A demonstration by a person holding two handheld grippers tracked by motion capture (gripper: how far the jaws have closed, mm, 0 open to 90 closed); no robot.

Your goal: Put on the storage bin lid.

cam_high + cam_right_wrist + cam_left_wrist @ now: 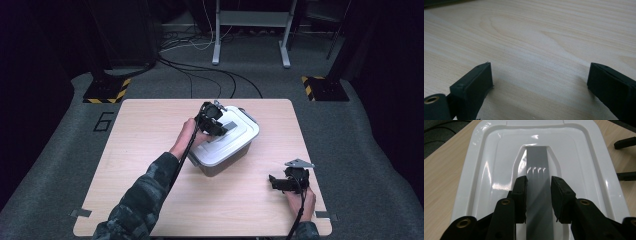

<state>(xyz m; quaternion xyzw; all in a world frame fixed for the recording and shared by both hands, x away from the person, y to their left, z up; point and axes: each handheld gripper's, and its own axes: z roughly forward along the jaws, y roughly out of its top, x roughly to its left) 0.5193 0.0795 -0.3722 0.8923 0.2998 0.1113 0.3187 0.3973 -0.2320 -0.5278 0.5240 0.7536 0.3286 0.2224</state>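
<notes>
The person wears a dark camouflage-patterned sleeve [142, 200]. Each black two-jaw gripper, left [538, 187] and right [539, 82], has blocky matte pads and brass-coloured pivot rivets; a black cable trails from each, and the right carries a grey three-cornered plate [299, 163].

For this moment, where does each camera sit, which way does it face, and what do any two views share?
High view: above the person's side, looking forward and down on the table; both forearms, left gripper and right gripper show.
Left gripper view: along its own jaws, closed around the grey handle of the white lid.
Right gripper view: low over bare wood, jaws wide apart.
Shared: the high and left gripper views both show the lid and handle.
</notes>
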